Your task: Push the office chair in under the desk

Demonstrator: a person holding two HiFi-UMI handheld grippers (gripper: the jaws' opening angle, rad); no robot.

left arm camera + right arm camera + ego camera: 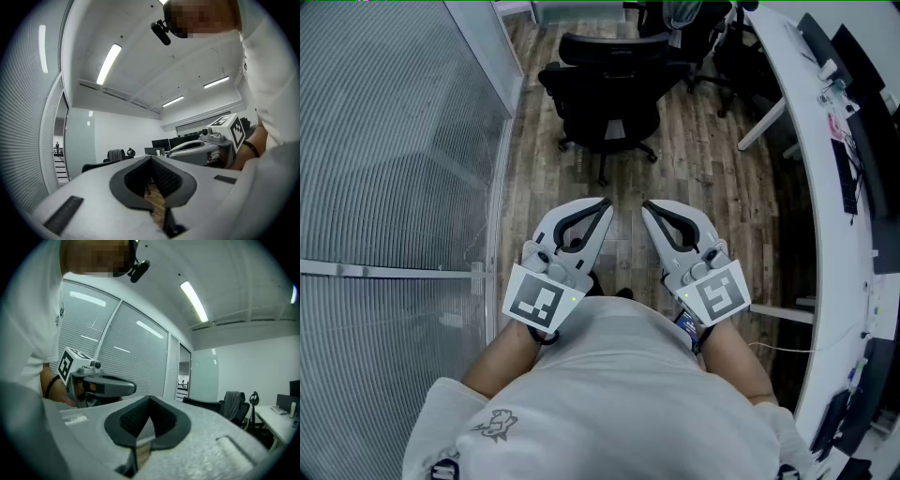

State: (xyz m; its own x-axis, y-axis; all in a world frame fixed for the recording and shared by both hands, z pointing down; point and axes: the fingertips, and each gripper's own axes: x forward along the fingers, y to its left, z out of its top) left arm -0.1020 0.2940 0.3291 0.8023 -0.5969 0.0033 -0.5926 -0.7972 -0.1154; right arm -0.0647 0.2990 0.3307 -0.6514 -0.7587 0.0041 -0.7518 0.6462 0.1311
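Note:
A black office chair (pixel 609 89) stands on the wood floor well ahead of me, left of the long white desk (pixel 811 159) and out from under it. My left gripper (pixel 607 202) and right gripper (pixel 645 204) are held side by side in front of my body, level, well short of the chair. Both are shut, tips meeting, with nothing between them. In the left gripper view the left gripper (pixel 151 157) points down the room, and the chair's back (pixel 98 165) shows just over its body. The right gripper (pixel 149 398) faces the same way, with a dark chair (pixel 208 405) beyond it.
A glass wall with slatted blinds (pixel 394 169) runs along my left. Further black chairs (pixel 698 37) crowd the far end by the desk. A white desk leg (pixel 761 124) slants to the floor at the right. Monitors and cables lie on the desk top (pixel 848 103).

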